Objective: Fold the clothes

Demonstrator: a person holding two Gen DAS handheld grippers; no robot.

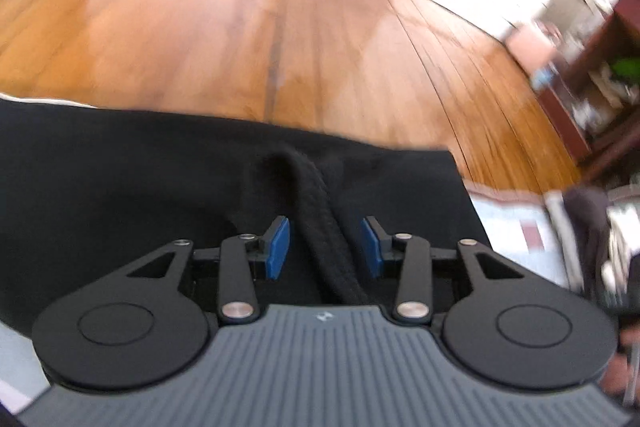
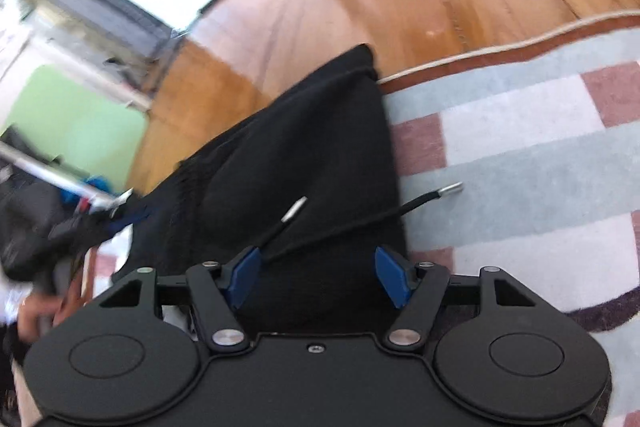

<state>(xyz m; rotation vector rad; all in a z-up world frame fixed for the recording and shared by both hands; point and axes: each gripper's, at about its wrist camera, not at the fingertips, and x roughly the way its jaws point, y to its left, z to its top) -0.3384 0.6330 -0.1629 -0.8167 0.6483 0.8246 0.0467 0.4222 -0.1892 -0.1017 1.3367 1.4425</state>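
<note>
A black garment lies under my left gripper, which is open with its blue pads either side of a raised fold of the cloth, not touching it. In the right wrist view the same black garment stretches away over the rug edge onto the wood floor. Its two drawstrings with metal tips lie across it and onto the rug. My right gripper is open just above the garment's near end, holding nothing.
A checked grey, white and pink rug lies to the right, with wood floor beyond. A dark wooden shelf unit stands at the far right. A person's hand and the other tool show at the left edge.
</note>
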